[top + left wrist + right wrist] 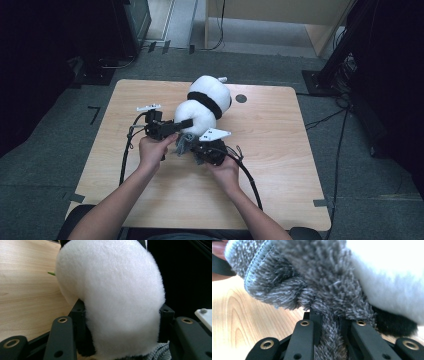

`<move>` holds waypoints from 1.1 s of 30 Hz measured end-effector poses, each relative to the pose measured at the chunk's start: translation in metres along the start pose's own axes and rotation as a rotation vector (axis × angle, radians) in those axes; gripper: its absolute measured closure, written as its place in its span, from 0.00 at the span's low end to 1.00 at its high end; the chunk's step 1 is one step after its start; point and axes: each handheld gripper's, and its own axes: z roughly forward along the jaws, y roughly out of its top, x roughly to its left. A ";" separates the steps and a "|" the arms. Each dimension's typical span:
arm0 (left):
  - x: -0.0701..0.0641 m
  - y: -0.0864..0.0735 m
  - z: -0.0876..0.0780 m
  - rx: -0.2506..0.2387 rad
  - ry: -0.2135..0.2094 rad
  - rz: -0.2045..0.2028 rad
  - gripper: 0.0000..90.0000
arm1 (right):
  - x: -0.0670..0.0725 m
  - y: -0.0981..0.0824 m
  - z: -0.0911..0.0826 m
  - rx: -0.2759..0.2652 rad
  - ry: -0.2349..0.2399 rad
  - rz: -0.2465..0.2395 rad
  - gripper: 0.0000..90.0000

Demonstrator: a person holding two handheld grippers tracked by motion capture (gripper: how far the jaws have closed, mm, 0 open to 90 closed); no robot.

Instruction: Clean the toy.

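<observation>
A white plush toy (pixel 205 102) with a black band lies on the wooden table (pixel 280 150). My left gripper (pixel 186 123) comes in from the left and is shut on the toy's near white end; in the left gripper view the white fur (pixel 112 297) bulges between the jaws of this gripper (pixel 122 315). A grey fuzzy knitted piece (pixel 184 144) sits at the toy's near end. My right gripper (pixel 192 147) is shut on it. In the right gripper view the grey fabric (pixel 312 277) is pinched between the jaws of that gripper (pixel 328 320), with white fur (pixel 387 272) to its right.
A dark round hole (pixel 241 98) sits in the tabletop to the right of the toy. A small green bit (pixel 51 273) lies on the wood beside the toy. Black cables trail from both grippers toward the near edge. Dark equipment stands on the floor at both sides.
</observation>
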 end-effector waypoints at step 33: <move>0.018 0.006 -0.016 0.028 0.037 0.027 0.49 | -0.081 0.000 -0.062 0.019 -0.156 0.272 0.87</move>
